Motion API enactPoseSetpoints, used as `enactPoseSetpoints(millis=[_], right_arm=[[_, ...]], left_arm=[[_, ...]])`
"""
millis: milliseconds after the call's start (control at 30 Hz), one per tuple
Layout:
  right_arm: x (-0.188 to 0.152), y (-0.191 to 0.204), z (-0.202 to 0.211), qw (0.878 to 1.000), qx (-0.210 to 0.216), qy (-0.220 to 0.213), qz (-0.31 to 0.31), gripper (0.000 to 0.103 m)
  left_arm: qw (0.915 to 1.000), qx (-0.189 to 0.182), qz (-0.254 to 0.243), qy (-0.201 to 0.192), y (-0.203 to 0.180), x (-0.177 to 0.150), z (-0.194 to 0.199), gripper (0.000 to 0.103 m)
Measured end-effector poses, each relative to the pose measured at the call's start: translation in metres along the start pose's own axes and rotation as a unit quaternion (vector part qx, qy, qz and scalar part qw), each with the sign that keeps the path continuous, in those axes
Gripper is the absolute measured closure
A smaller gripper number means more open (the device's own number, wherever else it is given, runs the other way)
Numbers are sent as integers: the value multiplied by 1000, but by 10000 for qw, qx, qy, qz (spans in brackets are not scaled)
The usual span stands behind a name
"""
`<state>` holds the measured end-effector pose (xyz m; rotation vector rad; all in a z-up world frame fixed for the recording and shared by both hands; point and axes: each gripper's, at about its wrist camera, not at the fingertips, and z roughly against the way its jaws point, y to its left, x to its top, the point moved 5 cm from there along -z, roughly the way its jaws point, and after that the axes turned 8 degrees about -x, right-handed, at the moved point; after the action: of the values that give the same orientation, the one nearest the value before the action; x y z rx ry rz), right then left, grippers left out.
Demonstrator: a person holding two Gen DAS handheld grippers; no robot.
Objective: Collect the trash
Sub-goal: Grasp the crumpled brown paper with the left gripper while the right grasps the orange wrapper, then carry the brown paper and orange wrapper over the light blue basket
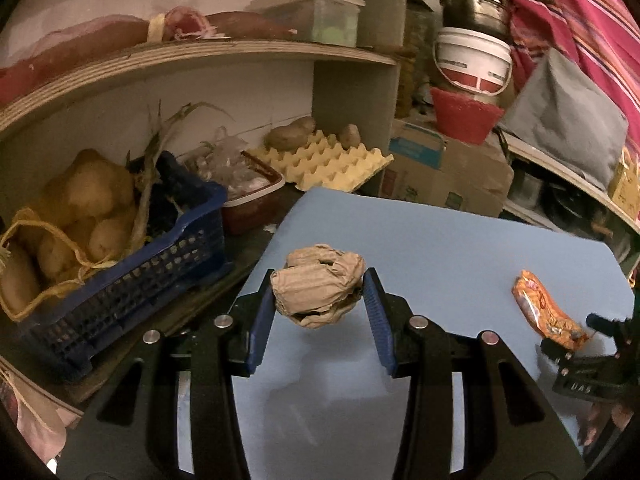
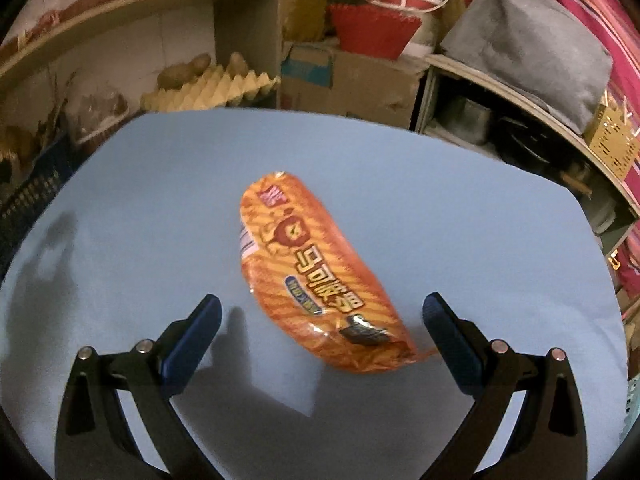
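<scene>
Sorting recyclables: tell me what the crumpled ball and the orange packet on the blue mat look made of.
Crumpled ball: brown paper, matte, judging by its soft creases and dull tan surface; possibly a paper bag. Orange packet: thin plastic film, glossy, with printed graphics and shiny highlights; a foil lining can't be ruled out.

Blue mat: bare surface at 12 o'clock beyond the crumpled paper ball, and between it and the orange snack bag at 3 o'clock. At 9 to 10 o'clock a blue basket and a red tub stand just beside the mat edge. Egg tray overhangs the far corner at 12. Cardboard box and shelving crowd 1 to 2 o'clock.
</scene>
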<state>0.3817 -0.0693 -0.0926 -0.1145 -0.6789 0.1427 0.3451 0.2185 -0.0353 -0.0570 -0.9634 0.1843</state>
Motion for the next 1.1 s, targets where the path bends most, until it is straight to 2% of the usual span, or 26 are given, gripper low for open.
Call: enactPoseSetpoints(millis=[267,400,467,533,600,700,800,1100], right_arm=[[-5,3,-10,9997,96,231,71,7],[-5,5,-8,9993,296,201,59,21],[-5,9,-6,9991,375,150,102,32],[-5,14,-3,9986,502,130,123,49],[-4,19,-1,9983,556,108,164,58],[-4,22,1,9980,595,56,213,65],[-5,20,3,9978,635,35,184,77],[-12,-8,16,9990,402,-181,115,78]], left_arm=[[10000,15,44,9,4,4,-8,61],[9999,-16,135,26,8,6,-11,61],[9999,-19,156,20,8,7,-10,61],[9998,-26,184,6,9,8,-10,61],[9998,-35,189,-2,10,9,-10,61],[9998,-23,198,3,10,8,-10,61],[9997,-26,238,-3,11,8,-8,61],[9997,-113,235,-12,3,7,-2,61]])
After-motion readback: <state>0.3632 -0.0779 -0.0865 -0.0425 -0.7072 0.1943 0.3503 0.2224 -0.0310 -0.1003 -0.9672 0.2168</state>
